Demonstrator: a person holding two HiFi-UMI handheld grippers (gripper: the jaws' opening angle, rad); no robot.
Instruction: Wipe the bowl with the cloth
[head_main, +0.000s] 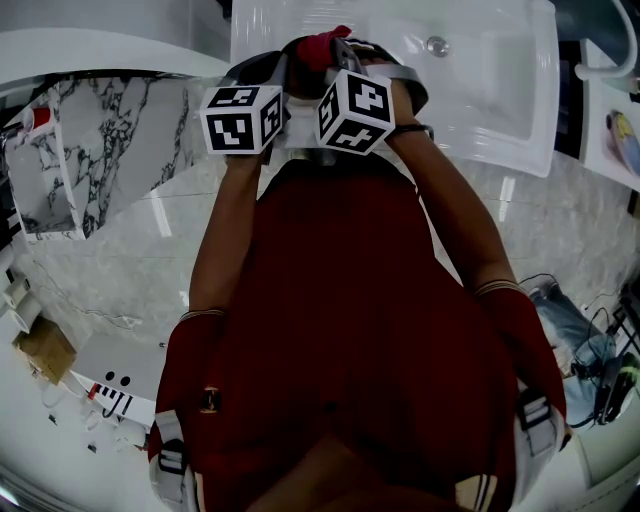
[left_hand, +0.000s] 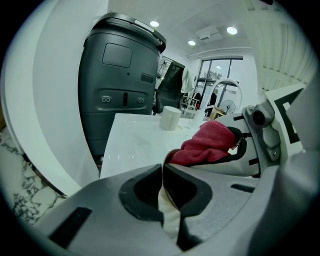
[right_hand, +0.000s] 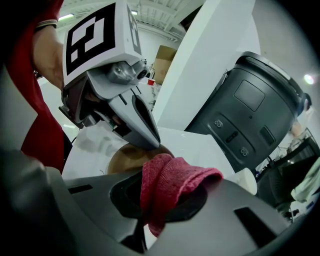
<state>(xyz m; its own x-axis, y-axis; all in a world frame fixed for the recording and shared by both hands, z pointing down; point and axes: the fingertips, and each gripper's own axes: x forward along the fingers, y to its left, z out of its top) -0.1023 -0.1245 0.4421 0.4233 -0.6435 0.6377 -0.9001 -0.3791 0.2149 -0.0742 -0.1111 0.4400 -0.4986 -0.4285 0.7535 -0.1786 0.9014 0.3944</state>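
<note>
**Two grippers meet at a bowl over a white counter**

The left gripper (left_hand: 163, 172) has its jaws shut tight on the rim of the bowl (left_hand: 168, 212), which shows as a thin cream edge between them. The right gripper (right_hand: 159, 197) clamps a folded red cloth (right_hand: 167, 182), which sits at the bowl's near rim, close to the left jaw tips. The bowl's brown inside shows in the right gripper view alone. The left gripper view alone shows a white cup (left_hand: 170, 118) farther back on the counter (left_hand: 130, 145); its inside is out of sight. From the head view, the cloth's red tip pokes out above the two marker cubes.

Head view looks steeply down; close gripper views apparently share the cloth (right_hand: 165, 182).
</note>
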